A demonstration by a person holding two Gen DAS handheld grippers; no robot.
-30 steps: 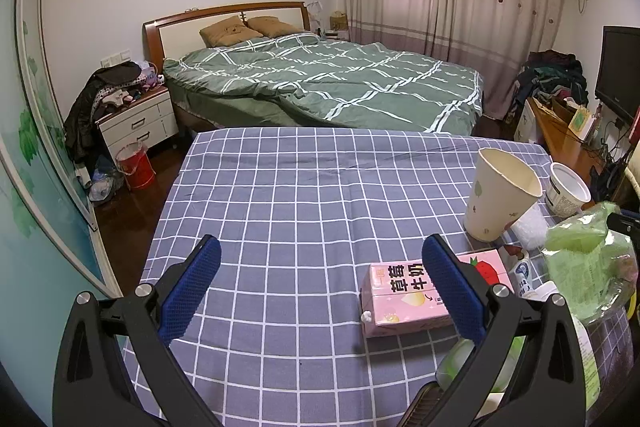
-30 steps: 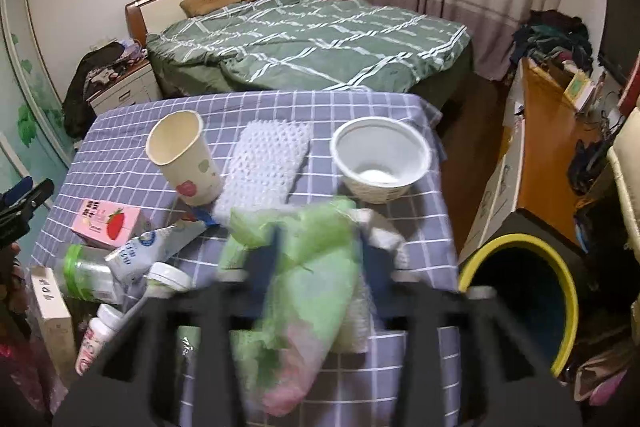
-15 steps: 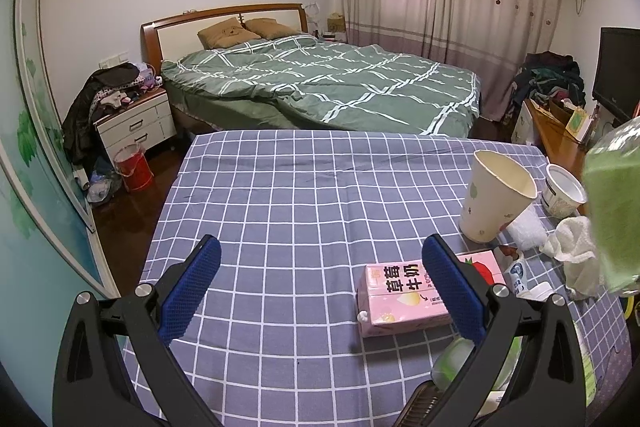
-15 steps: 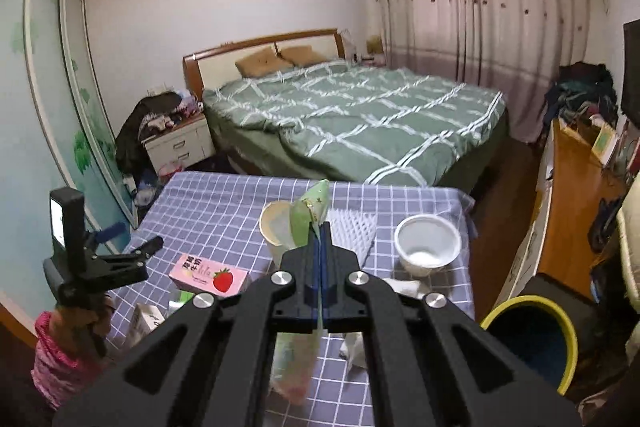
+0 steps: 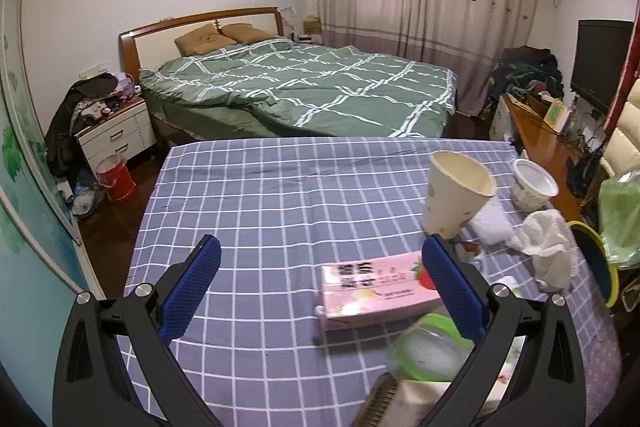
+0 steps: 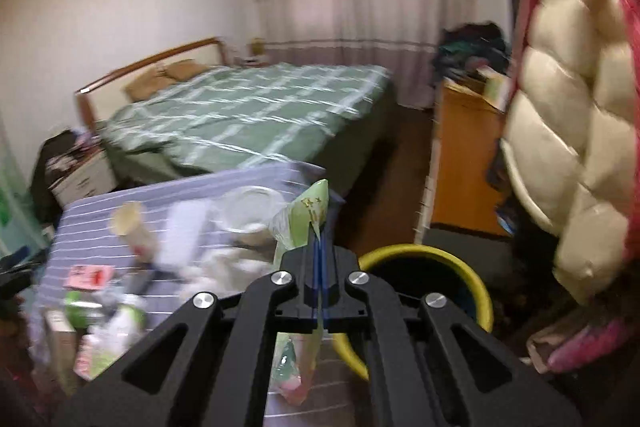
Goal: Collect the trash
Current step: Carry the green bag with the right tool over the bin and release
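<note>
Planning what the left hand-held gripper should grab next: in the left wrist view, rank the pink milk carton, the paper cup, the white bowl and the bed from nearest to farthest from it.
From the left hand-held gripper:
1. Pink milk carton, lying on the cloth just inside its right finger.
2. Paper cup, upright, farther back right.
3. White bowl, near the table's far right corner.
4. Bed, beyond the table.

Table (image 5: 280, 195) is standing before the bed (image 5: 304, 95). Paper cup (image 5: 454, 199) and bowl (image 5: 534, 185) are sitting near the table's far right corner, crumpled tissue (image 5: 548, 247) lying by the right edge. Milk carton (image 5: 380, 287) is lying nearer, jar (image 5: 428, 351) just before it. Bin (image 6: 428, 275) is standing off the right edge; nightstand (image 5: 116, 137) is sitting left of the bed.
</note>
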